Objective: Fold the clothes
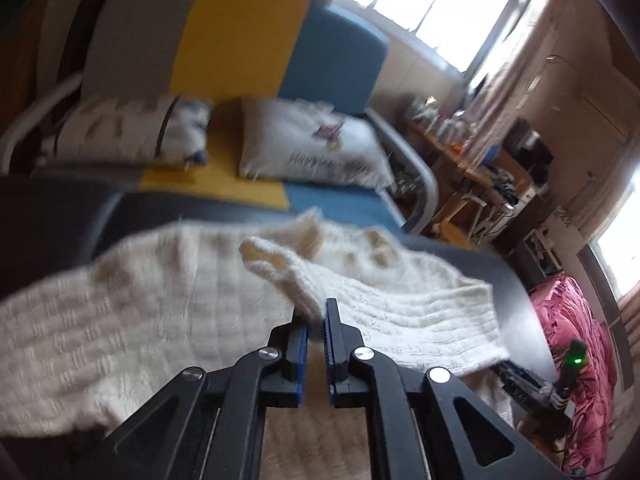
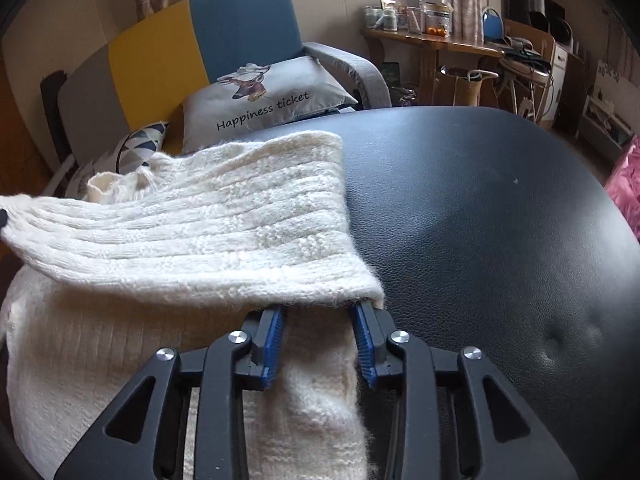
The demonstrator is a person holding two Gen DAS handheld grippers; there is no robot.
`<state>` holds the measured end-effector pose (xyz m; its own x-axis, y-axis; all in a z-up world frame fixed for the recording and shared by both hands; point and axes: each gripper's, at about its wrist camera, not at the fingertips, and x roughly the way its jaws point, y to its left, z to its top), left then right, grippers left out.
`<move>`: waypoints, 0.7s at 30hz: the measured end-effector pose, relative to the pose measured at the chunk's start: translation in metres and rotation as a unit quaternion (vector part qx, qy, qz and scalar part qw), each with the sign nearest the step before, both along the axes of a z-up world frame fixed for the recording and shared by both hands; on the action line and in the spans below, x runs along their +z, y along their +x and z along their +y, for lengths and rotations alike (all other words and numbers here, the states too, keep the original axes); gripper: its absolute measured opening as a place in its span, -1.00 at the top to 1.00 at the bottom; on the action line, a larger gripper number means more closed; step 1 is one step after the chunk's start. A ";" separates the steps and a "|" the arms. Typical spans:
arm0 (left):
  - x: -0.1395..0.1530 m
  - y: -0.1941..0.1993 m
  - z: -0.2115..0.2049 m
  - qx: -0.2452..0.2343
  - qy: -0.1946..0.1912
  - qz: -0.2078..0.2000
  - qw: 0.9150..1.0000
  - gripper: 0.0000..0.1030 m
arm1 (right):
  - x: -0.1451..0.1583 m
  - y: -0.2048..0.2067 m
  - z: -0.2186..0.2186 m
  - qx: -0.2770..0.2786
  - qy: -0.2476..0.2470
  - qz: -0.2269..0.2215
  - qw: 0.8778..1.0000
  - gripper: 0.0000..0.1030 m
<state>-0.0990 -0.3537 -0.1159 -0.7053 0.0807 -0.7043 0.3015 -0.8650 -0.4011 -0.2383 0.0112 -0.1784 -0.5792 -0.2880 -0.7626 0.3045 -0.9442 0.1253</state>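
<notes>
left gripper (image 1: 316, 312) clamped tight on a fold of the cream knit sweater (image 1: 168, 304), the rest spreading ahead of it across the black padded surface (image 2: 480, 208). right gripper (image 2: 320, 312) jaws parted, not pinching, the sweater's folded hem lying over their tips.

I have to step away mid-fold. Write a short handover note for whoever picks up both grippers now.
Left hand-held gripper: shut on a fold of the cream knitted sweater, pinched between its blue pads.
Right hand-held gripper: jaws apart, tips under the folded-over edge of the sweater, not pressing on it.
The sweater lies on the black leather surface, one part already folded across the body.
Left to do: let go with the left gripper, then finish the remaining folds and square it up.
</notes>
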 end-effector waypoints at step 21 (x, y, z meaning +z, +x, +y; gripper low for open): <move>-0.054 0.003 -0.002 0.037 0.010 -0.060 0.997 0.79 | 0.005 -0.003 0.014 -0.007 -0.030 -0.012 0.999 0.27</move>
<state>-0.0958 -0.3562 -0.1696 -0.6206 0.0463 -0.7828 0.4117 -0.8304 -0.3755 -0.2417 0.0256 -0.1737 -0.5654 -0.3260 -0.7577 0.2873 -0.9389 0.1896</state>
